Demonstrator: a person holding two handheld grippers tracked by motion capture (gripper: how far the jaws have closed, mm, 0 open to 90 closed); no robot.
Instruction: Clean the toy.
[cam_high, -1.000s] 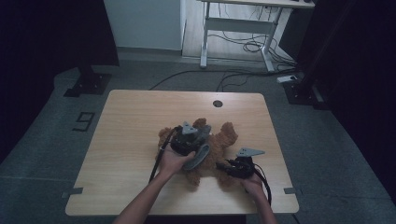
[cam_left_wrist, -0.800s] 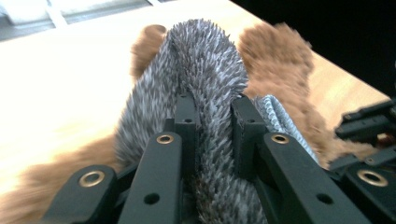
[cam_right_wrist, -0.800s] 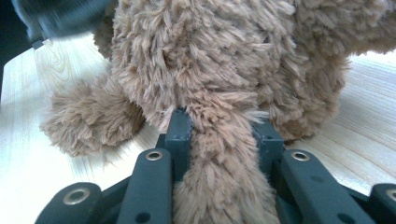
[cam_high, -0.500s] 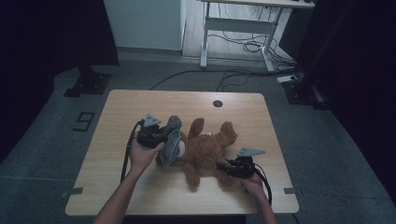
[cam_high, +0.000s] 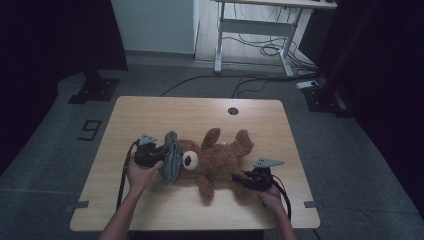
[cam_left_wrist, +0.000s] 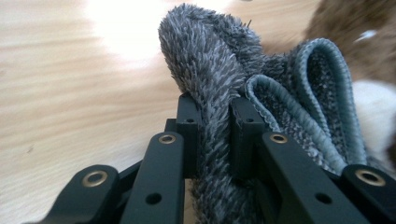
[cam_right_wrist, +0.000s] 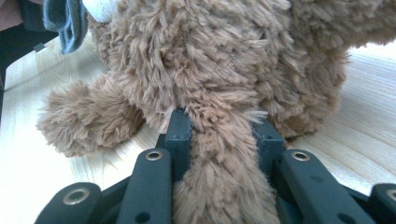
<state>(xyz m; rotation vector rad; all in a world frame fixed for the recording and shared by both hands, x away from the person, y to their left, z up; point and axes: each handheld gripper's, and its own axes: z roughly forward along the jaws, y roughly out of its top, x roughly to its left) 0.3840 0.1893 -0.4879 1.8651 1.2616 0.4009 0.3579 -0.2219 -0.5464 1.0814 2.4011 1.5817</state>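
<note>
We see the left gripper (cam_left_wrist: 212, 116) level, pinching the grey fleece cloth (cam_left_wrist: 219, 60); the right gripper (cam_right_wrist: 223, 133) clamps the teddy bear (cam_right_wrist: 224, 60) limb, its tip hidden.

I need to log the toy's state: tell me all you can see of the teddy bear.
The bear is brown, shaggy plush with a white muzzle and a dark eye. It lies sprawled on the wooden table, head toward the left tool, limbs spread. The right tool clamps one limb. A grey cloth in the left tool sits against its head.
</note>
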